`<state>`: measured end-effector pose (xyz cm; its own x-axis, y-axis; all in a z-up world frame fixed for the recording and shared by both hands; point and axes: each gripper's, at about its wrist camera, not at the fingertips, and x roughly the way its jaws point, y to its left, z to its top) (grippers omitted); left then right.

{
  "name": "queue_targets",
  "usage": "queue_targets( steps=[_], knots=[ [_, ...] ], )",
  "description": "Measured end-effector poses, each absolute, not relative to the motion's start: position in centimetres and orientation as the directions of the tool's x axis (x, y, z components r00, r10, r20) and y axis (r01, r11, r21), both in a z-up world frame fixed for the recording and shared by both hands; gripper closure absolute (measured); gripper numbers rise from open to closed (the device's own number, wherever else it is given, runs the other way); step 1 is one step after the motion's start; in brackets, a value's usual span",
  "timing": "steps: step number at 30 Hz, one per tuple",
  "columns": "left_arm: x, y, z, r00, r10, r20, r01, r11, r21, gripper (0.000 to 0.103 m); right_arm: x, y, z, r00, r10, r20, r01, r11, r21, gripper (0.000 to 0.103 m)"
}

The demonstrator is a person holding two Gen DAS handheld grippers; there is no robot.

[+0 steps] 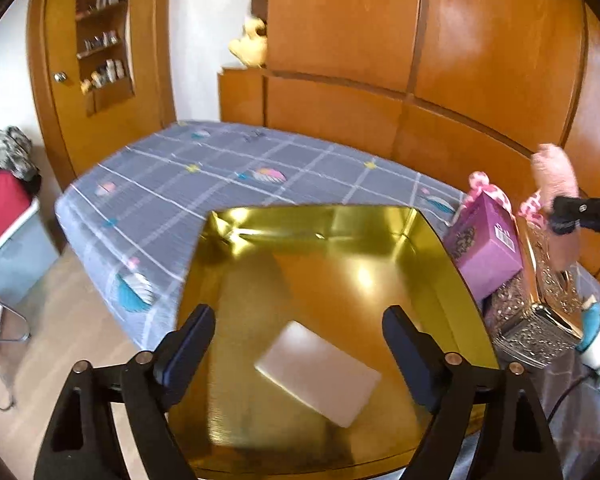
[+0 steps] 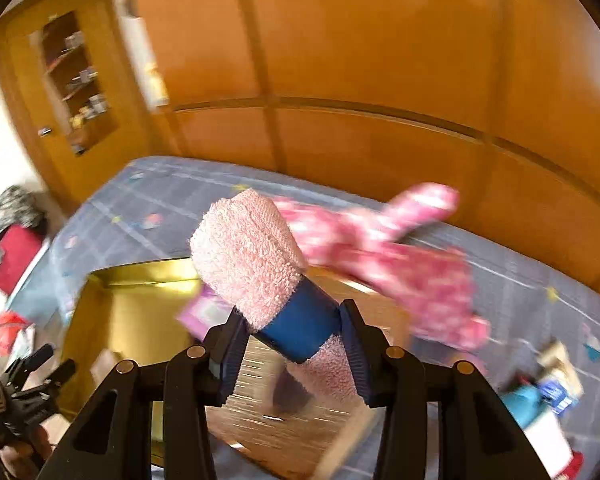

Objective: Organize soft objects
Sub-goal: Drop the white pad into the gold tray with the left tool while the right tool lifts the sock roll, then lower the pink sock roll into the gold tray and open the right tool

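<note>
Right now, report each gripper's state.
Left gripper: open, holding nothing, above the gold tray.
Right gripper: shut on the rolled pink towel.

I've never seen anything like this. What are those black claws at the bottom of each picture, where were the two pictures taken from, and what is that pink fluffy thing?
The black claws are hand-held grippers: a person holds one in each hand, and each carries a wide-angle camera looking along its two fingers. So there are two pictures, one from each hand.

In the left hand's picture, the left gripper is open and empty, above a shiny gold box standing on a bed with a grey checked sheet. A flat pale card lies in the box. Beside the box stand a purple box and a glittery box.

In the right hand's picture, the right gripper is closed on a rolled pink towel with a blue band. Pink patterned cloth shows behind it, blurred; I cannot tell whether it is attached.
</note>
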<state>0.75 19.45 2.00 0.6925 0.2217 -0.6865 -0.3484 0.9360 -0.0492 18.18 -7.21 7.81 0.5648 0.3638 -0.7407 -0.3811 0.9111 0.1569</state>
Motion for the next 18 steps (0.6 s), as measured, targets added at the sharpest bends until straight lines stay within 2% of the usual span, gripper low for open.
queue_targets(
  steps=[8, 14, 18],
  knots=[
    [0.0, 20.1, 2.8, 0.711, 0.275, -0.648, -0.379, 0.925, -0.024, 0.006, 15.9, 2.3, 4.7, 0.404, 0.502, -0.765, -0.532, 0.809, 0.251, 0.058],
    [0.1, 19.9, 2.5, 0.706, 0.262, -0.658, -0.372, 0.928, -0.03, 0.006, 14.9, 6.8, 1.5, 0.316, 0.507, -0.802, -0.547, 0.788, 0.283, 0.058],
    [0.0, 19.3, 2.5, 0.71, 0.254, -0.657, -0.359, 0.933, -0.027, 0.004, 15.6, 8.5, -0.3, 0.325, 0.47, -0.821, -0.526, 0.811, 0.256, 0.054]
  ],
)
